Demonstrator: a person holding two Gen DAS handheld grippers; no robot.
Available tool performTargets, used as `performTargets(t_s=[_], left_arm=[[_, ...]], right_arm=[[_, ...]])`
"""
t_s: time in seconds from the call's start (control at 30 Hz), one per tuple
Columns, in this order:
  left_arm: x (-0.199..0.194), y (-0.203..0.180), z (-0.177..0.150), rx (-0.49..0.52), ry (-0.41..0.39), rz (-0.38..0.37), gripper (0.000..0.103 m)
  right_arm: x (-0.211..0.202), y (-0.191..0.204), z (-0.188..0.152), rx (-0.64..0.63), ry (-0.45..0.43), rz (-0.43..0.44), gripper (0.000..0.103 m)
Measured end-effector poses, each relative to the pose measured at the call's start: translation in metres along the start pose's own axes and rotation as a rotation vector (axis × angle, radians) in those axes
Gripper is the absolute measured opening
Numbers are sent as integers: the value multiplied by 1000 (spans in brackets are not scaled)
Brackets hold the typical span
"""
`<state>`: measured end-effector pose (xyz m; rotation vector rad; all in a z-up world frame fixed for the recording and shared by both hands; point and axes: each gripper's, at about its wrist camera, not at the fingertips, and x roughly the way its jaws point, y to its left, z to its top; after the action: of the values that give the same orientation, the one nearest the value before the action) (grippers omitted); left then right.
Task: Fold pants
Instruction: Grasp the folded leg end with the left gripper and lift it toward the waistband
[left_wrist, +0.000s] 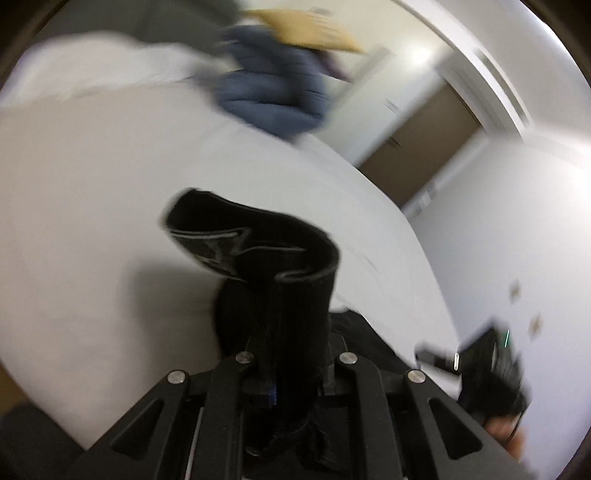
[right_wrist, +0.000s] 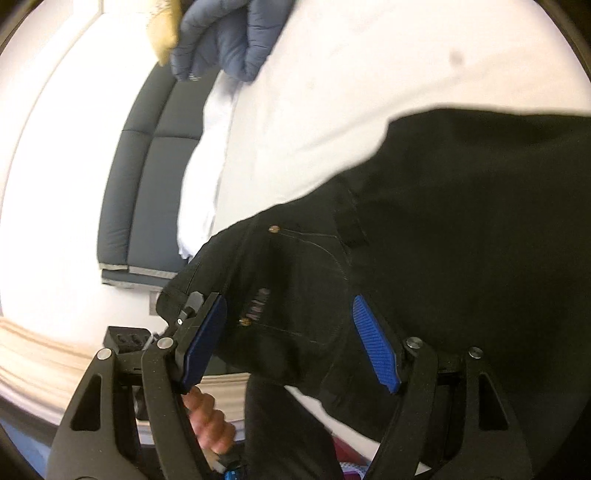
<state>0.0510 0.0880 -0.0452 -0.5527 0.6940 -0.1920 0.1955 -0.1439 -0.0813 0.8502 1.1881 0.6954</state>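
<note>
The black pants (right_wrist: 461, 221) lie across a white bed (right_wrist: 351, 74), pocket and rivets facing up. My left gripper (left_wrist: 288, 350) is shut on a fold of the pants (left_wrist: 273, 266), which stands up out of the jaws well above the bed (left_wrist: 92, 184); the cloth hides its fingertips. The view is blurred. My right gripper (right_wrist: 291, 343) is open, its blue pads (right_wrist: 373, 347) wide apart on either side of the pocket area, not visibly pressing the cloth. A corner of the pants at the left of the right wrist view is pinched by what looks like the left gripper (right_wrist: 184, 306).
A blue puffer jacket (left_wrist: 269, 88) and a tan object (left_wrist: 310, 29) lie at the far end of the bed. A grey padded headboard (right_wrist: 147, 177) runs along the left. The person's hand (right_wrist: 210, 417) shows at the bottom. The right gripper (left_wrist: 491, 369) appears at the left wrist view's right edge.
</note>
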Motion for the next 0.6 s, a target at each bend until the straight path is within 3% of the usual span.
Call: performTargets(t_s=[0.1,0.2,0.27,0.33,0.43,0.6], left_arm=[[11,-55,-26,246,14,50,13],[20,-83,-52,351,61,40,13],[22,-99,-67,438,71,59,13],[24,-105,-70,461,76,70,13],[26,-112,-74,522,72,104,13],[28,-112,-75,533,73,124,13]], right_arm=[[-9,7,2,-24,23,23,71],[-19,7,4,-55,76,7,71],[-21,14,2,-114,92,-58,71],[-21,21,2,-138,90,-100,71],[-36,18,6,-117,71,-83,71],[-70,-9,7,33,-35,94,73]])
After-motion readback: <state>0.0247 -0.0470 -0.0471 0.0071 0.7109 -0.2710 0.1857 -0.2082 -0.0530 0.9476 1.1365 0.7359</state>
